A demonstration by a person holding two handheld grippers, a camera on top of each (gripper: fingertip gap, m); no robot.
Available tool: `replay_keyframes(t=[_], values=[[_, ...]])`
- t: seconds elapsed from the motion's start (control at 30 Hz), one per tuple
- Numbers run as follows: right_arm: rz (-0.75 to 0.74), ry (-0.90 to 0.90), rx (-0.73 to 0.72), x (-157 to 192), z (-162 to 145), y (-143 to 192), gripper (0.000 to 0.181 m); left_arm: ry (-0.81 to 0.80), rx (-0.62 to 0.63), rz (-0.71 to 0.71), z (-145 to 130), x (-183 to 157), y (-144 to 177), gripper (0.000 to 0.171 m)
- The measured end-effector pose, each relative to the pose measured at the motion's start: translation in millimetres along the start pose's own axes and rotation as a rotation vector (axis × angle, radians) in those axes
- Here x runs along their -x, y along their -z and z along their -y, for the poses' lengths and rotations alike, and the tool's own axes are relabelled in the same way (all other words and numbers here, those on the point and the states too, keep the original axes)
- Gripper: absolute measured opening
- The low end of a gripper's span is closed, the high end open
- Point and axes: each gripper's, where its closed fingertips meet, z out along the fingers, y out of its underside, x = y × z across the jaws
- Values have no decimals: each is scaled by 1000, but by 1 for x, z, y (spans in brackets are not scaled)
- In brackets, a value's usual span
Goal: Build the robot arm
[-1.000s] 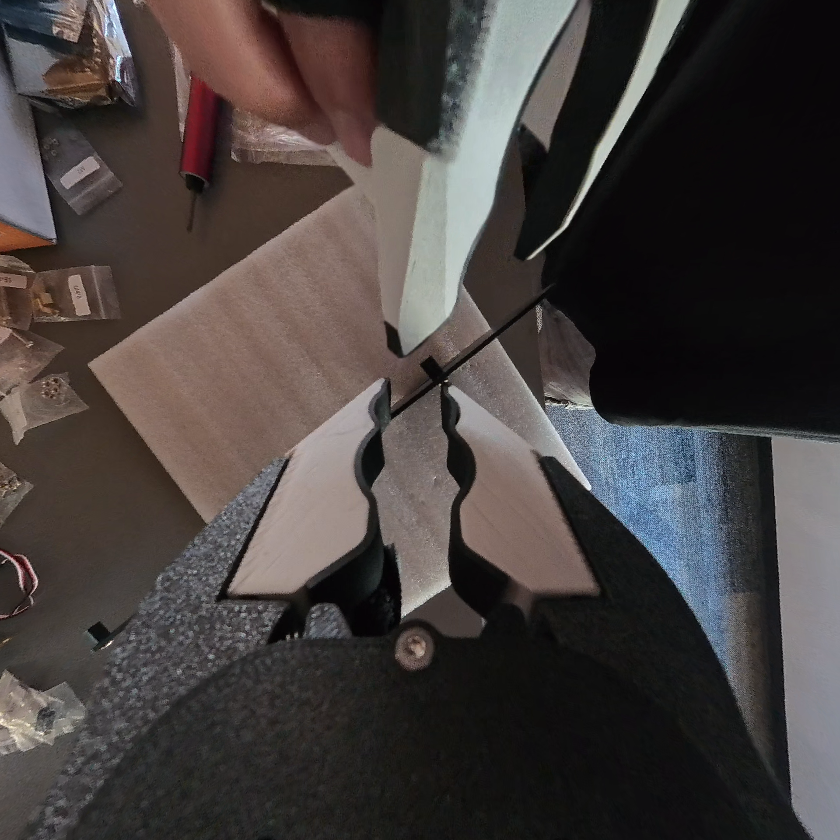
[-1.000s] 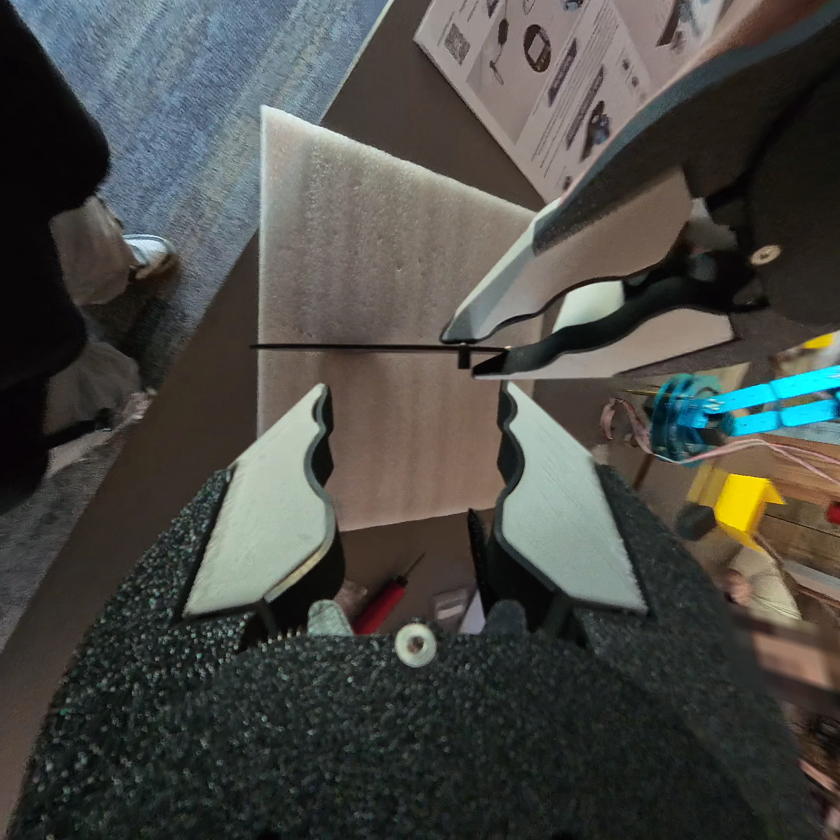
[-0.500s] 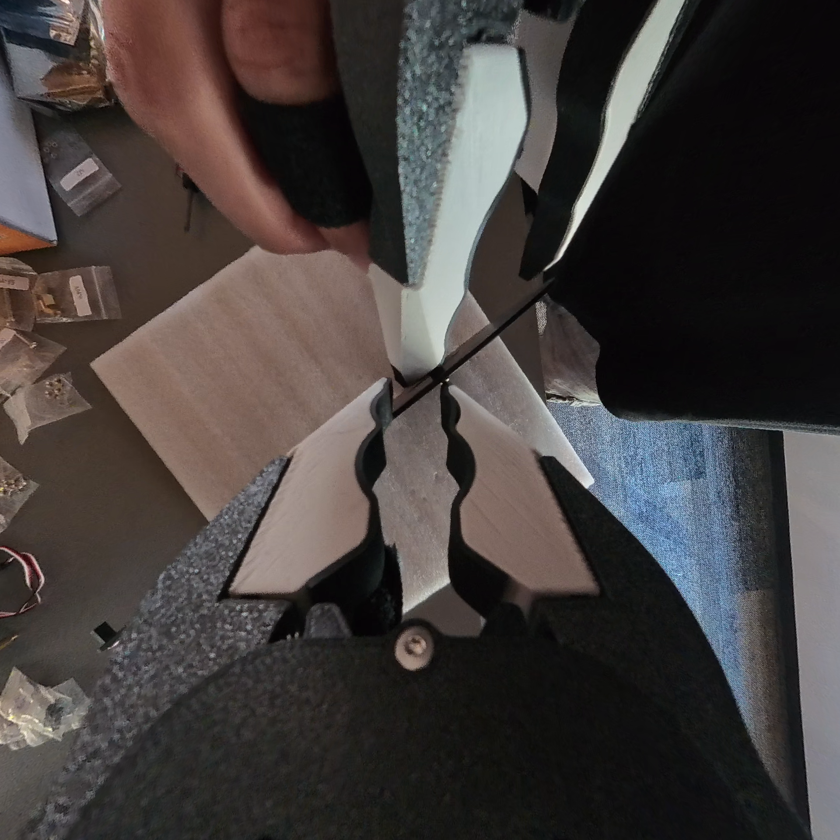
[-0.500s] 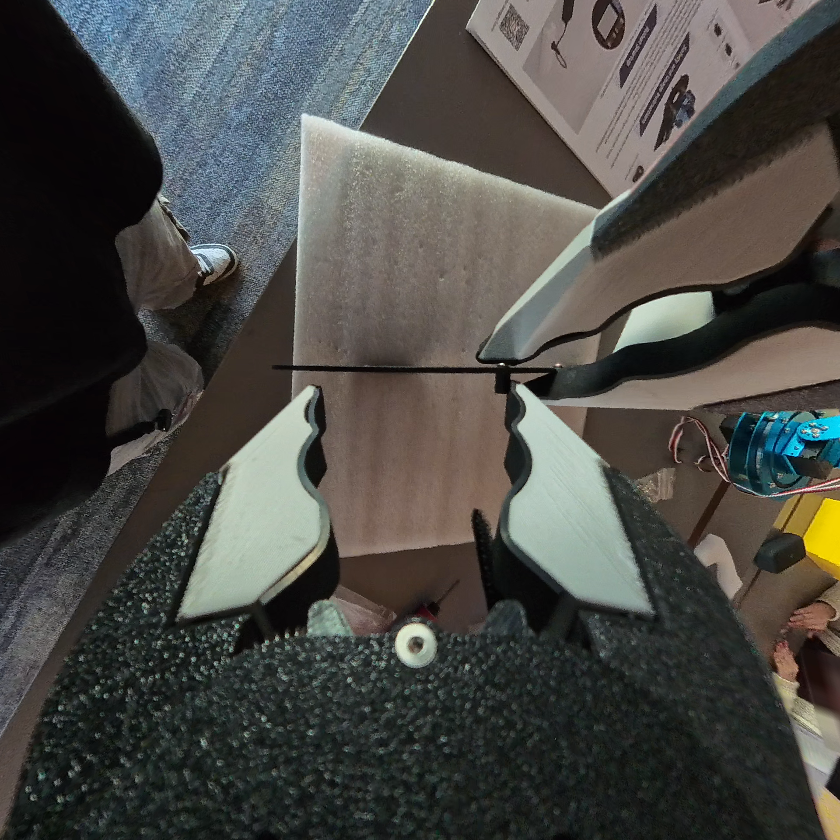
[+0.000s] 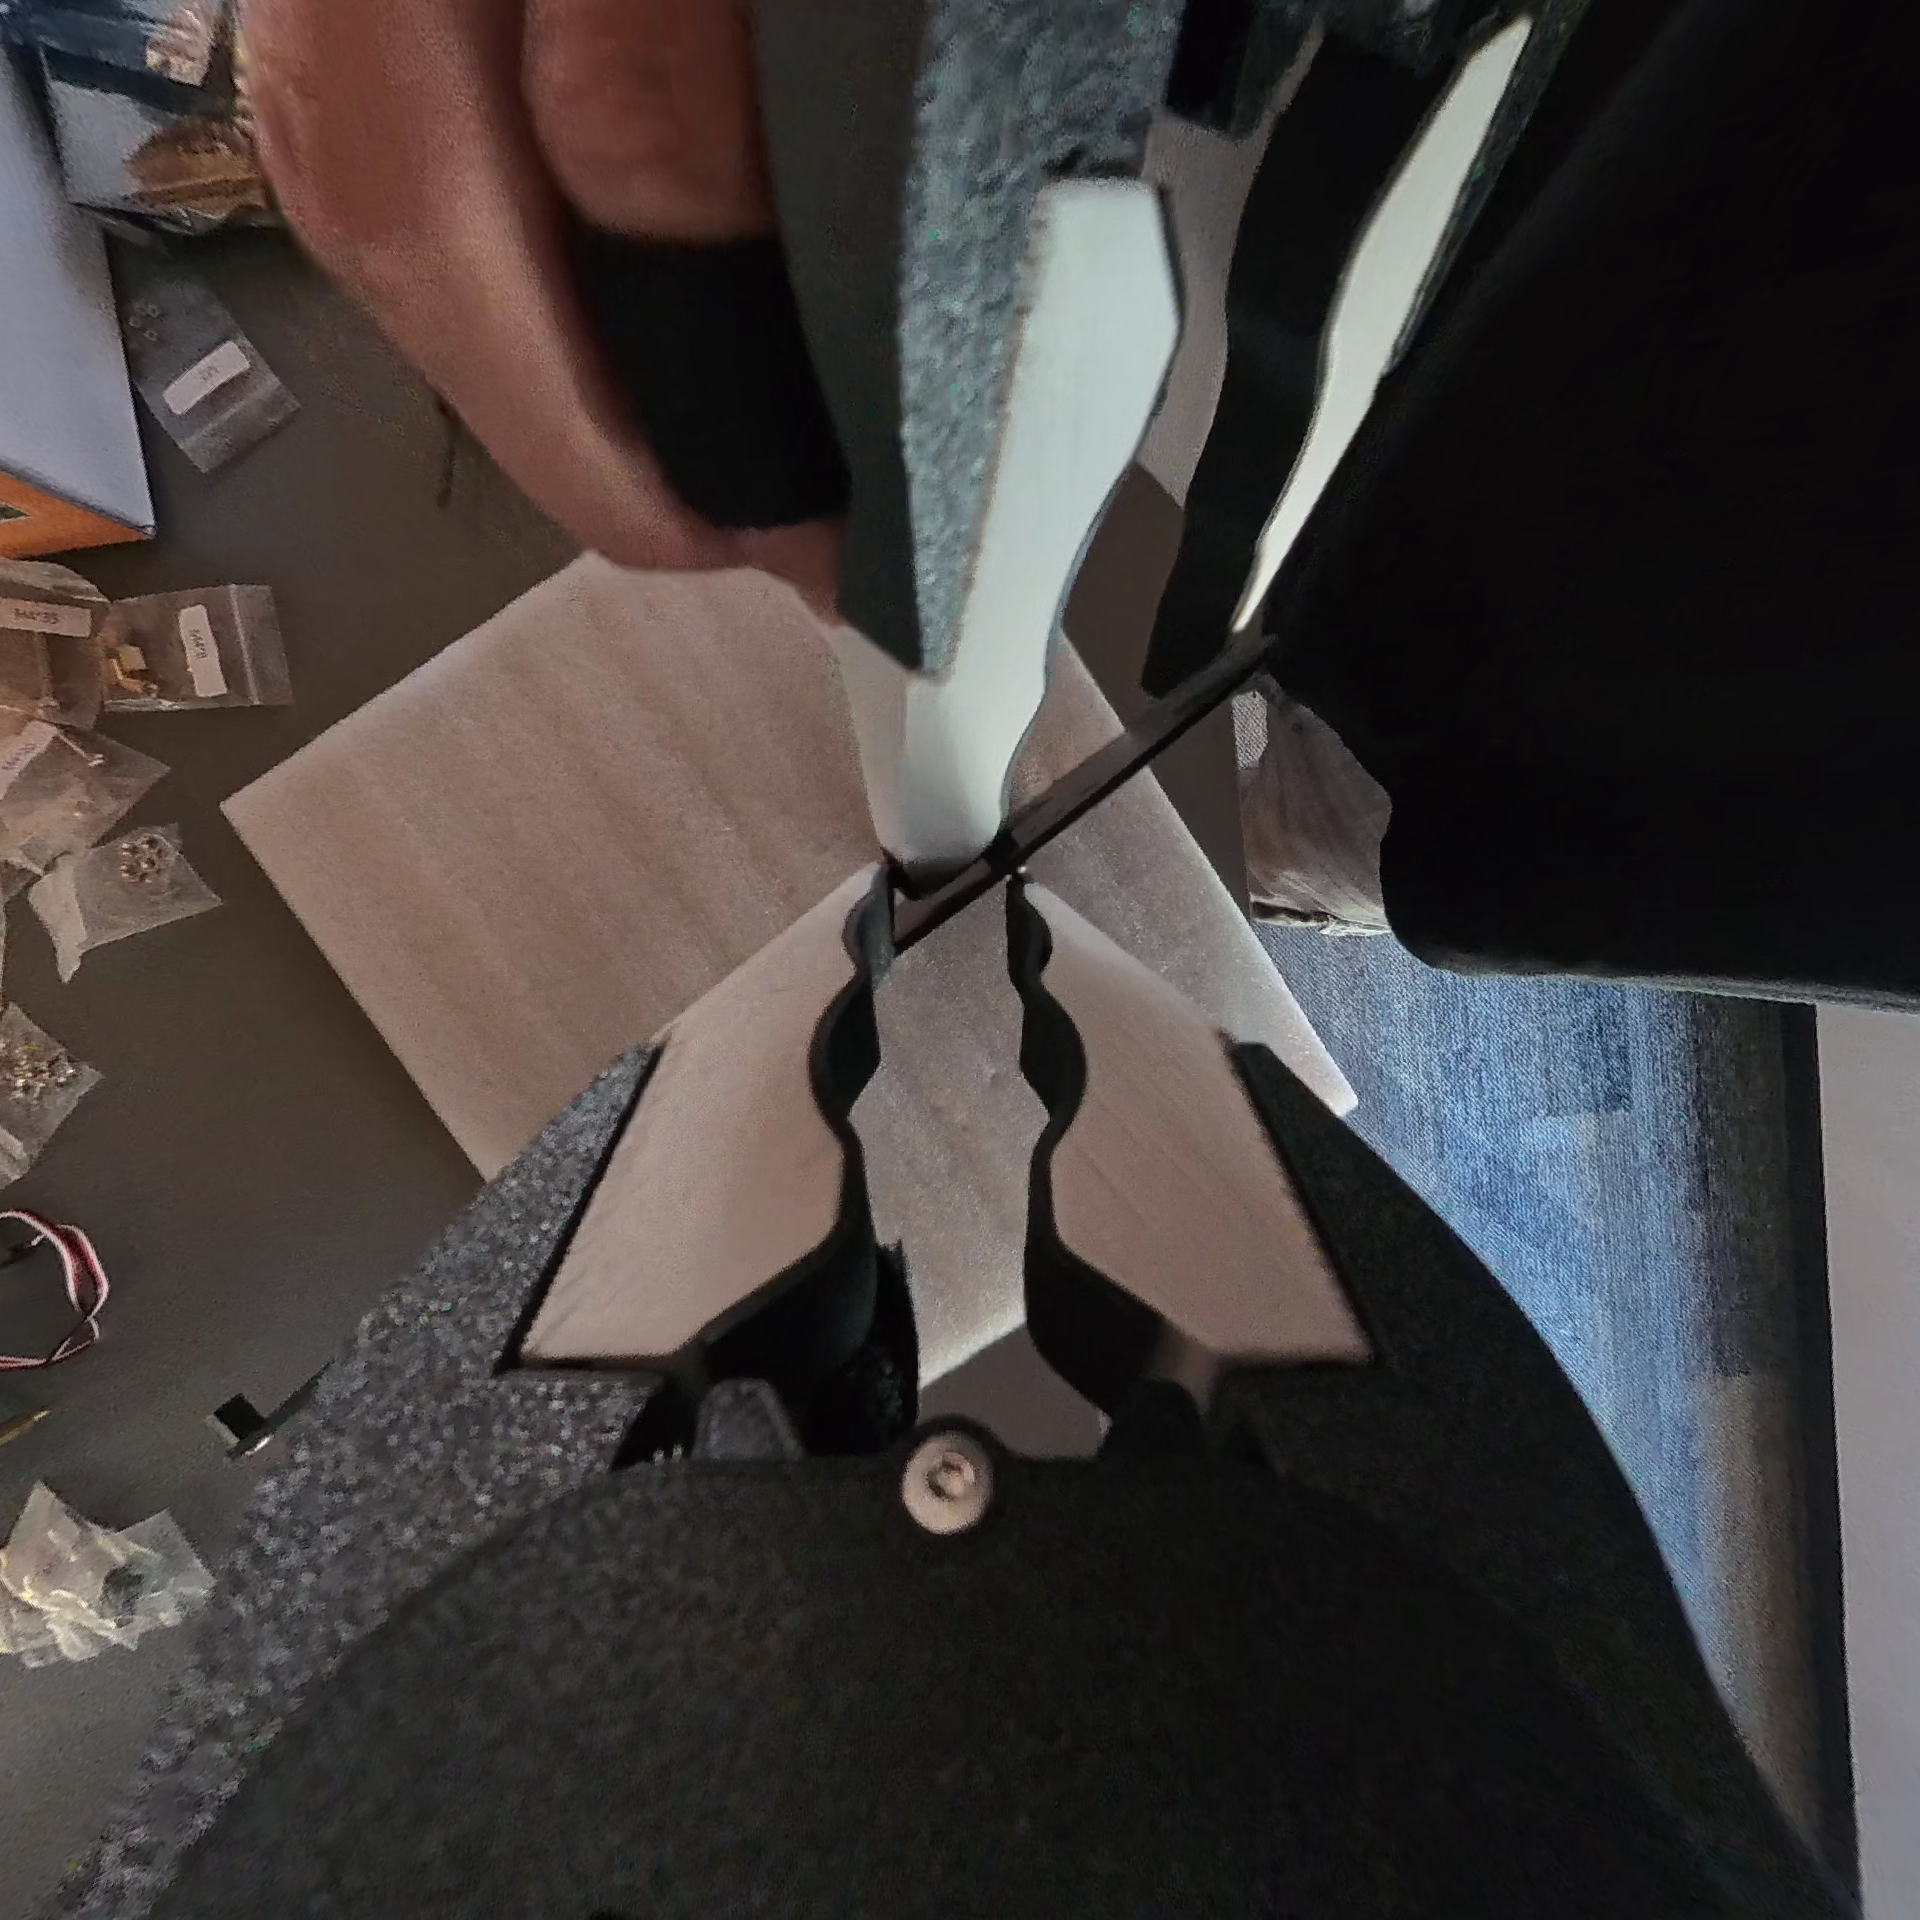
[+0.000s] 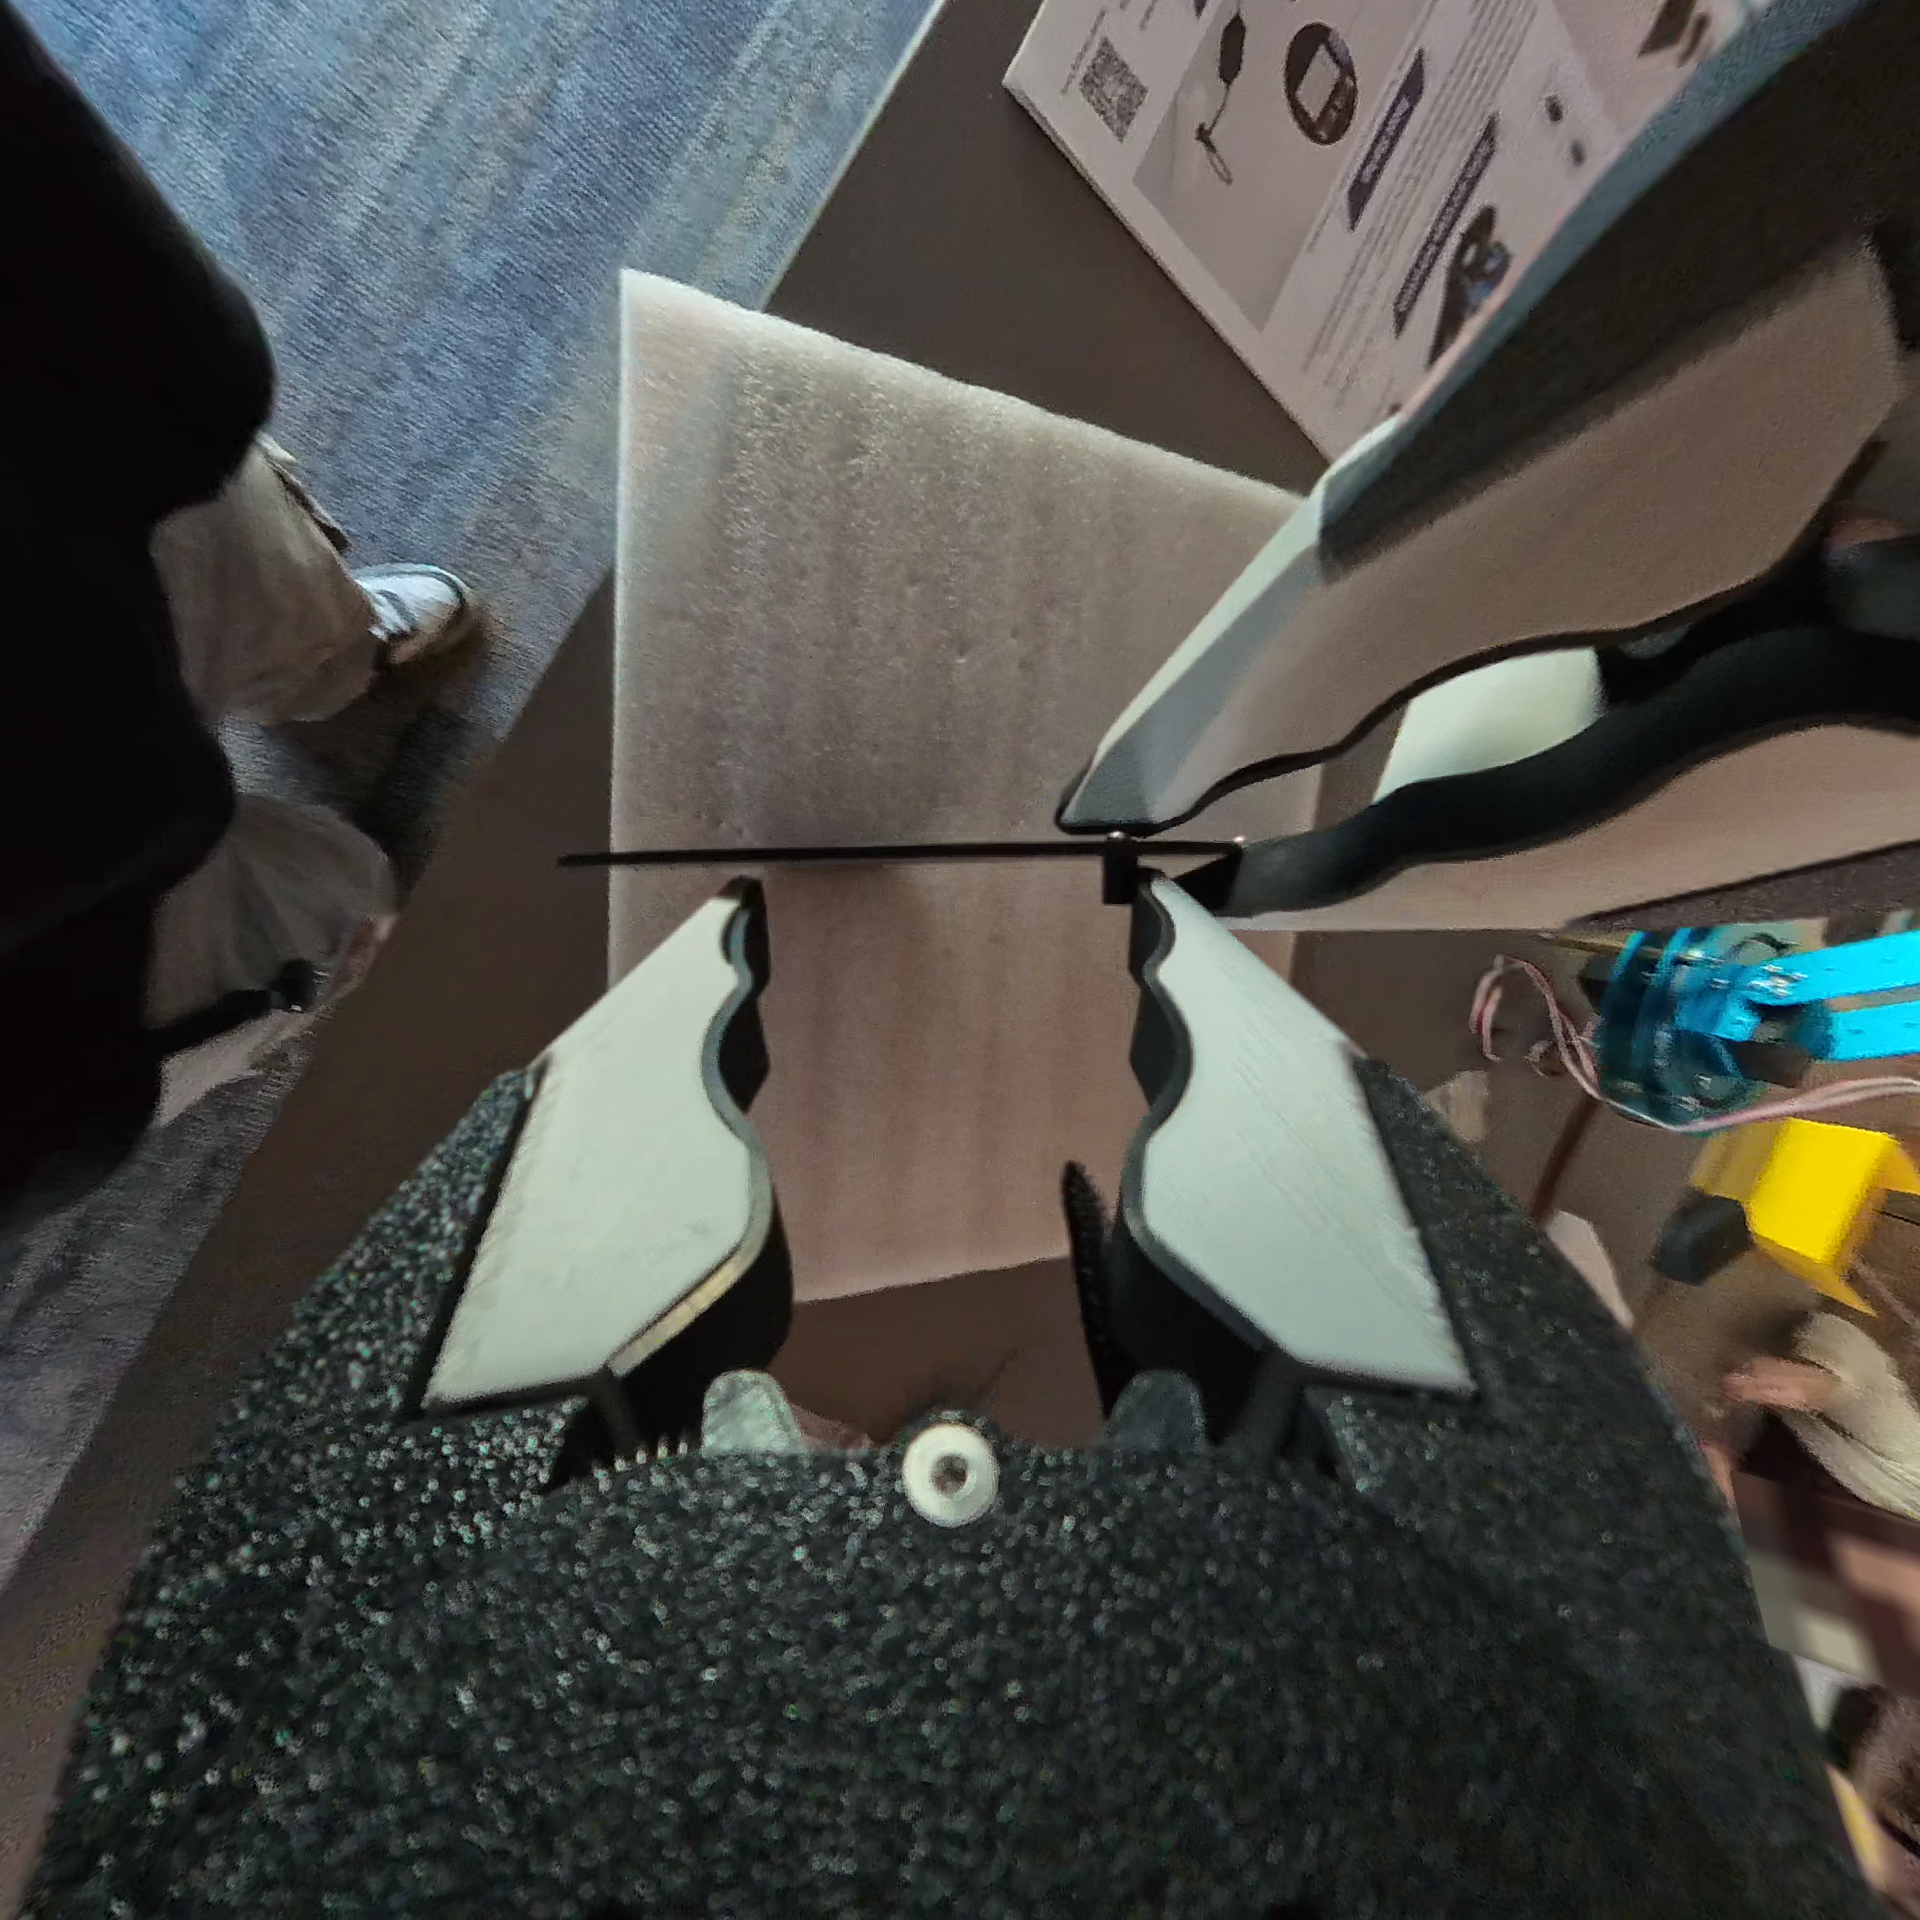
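Observation:
My left gripper (image 5: 948, 891) is shut on a thin black zip tie (image 5: 1122, 758), pinched at its tips near the tie's square head. The tie sticks out level over a white foam sheet (image 5: 582, 831) on a dark table. In the right wrist view the tie (image 6: 831, 858) runs across just past the tips of my open right gripper (image 6: 943, 896). The tie's head (image 6: 1117, 878) is at my right-hand fingertip (image 6: 1158, 909). The left gripper (image 6: 1153, 847) reaches in from the right there. The right gripper (image 5: 1070, 748) comes down from the top of the left wrist view, held by a hand (image 5: 468, 260).
Small clear bags of hardware (image 5: 187, 644) and a blue box (image 5: 52, 312) lie left of the foam. A printed sheet (image 6: 1351, 156), a blue mechanical part (image 6: 1683, 1029) and a yellow block (image 6: 1797, 1195) sit to the right. A person's leg and shoe (image 6: 405, 613) stand on blue carpet by the table edge.
My right gripper has moved forward towards the tie, still open; the tie now lies across its tips. My left gripper has kept its hold and barely moved.

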Motion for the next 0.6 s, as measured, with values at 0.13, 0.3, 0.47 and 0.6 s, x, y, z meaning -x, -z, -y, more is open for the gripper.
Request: replay_keyframes(t=[0.13, 0.3, 0.47, 0.6], values=[[-142, 56, -27, -8, 5, 22, 66, 6, 3, -12, -1, -2, 0, 21], [-127, 108, 8, 3, 2, 23, 65, 4, 14, -14, -1, -1, 0, 21], [-167, 137, 26, 3, 3, 16, 66, 1, 19, -15, 0, 0, 0, 21], [-176, 128, 5, 2, 4, 14, 67, 5, 23, -20, 0, 0, 0, 21]])
